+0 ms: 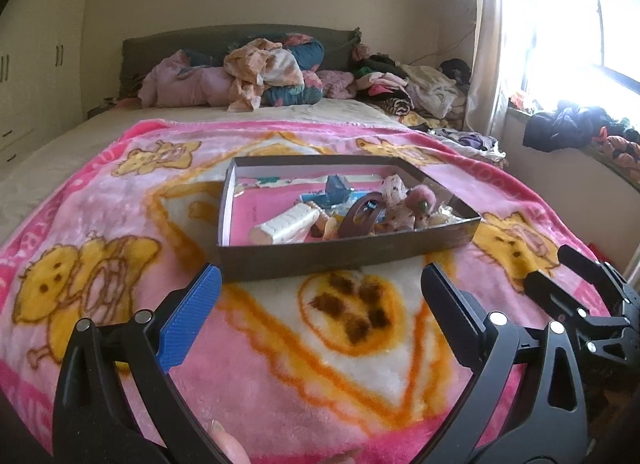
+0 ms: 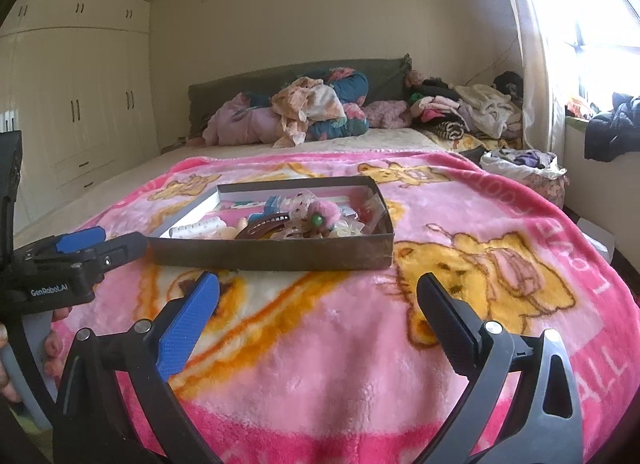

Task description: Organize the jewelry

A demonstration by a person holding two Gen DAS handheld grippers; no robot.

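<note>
From my left wrist camera, the left gripper (image 1: 320, 288) has its fingers spread wide, holding nothing, above the pink blanket (image 1: 120, 192). The shallow box (image 1: 320, 258) of hair accessories lies just ahead on the bed.

From my right wrist camera, the right gripper (image 2: 318, 296) also gapes wide and empty, the box (image 2: 272, 256) ahead, slightly left.

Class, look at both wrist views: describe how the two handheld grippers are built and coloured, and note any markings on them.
Each is a black plastic frame with silver pivot bolts. The left gripper and the right gripper each carry one ribbed blue pad and one black pad. Seen from the right wrist, the left gripper's body bears white lettering, "GenRobot.AI". No cables or sleeves show.
</note>
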